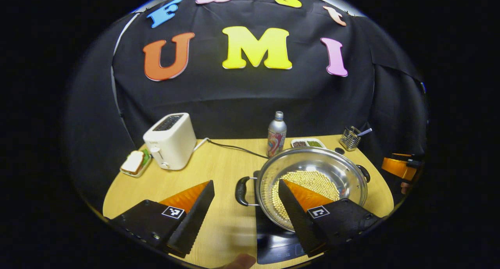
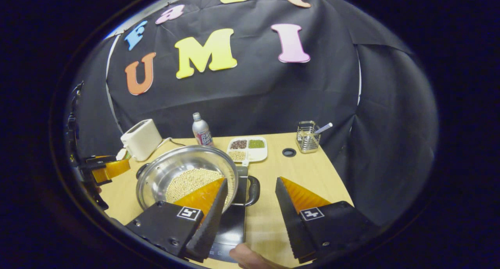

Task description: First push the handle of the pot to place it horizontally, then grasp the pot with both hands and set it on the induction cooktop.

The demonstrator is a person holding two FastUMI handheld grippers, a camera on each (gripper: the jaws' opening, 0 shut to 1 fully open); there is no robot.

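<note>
pot [image 1: 312,183] sits on the cooktop [image 1: 273,237], so i judge the task near done. both my grippers [image 1: 246,206] [image 2: 250,206] gape, holding nothing; next, pull clear.

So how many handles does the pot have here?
2. One black handle sticks out on the pot's left side in the left gripper view; the other handle sits on the opposite rim, toward the table's right edge.

Left tool [image 1: 246,191] and right tool [image 2: 252,189] both wide open, empty.
</note>
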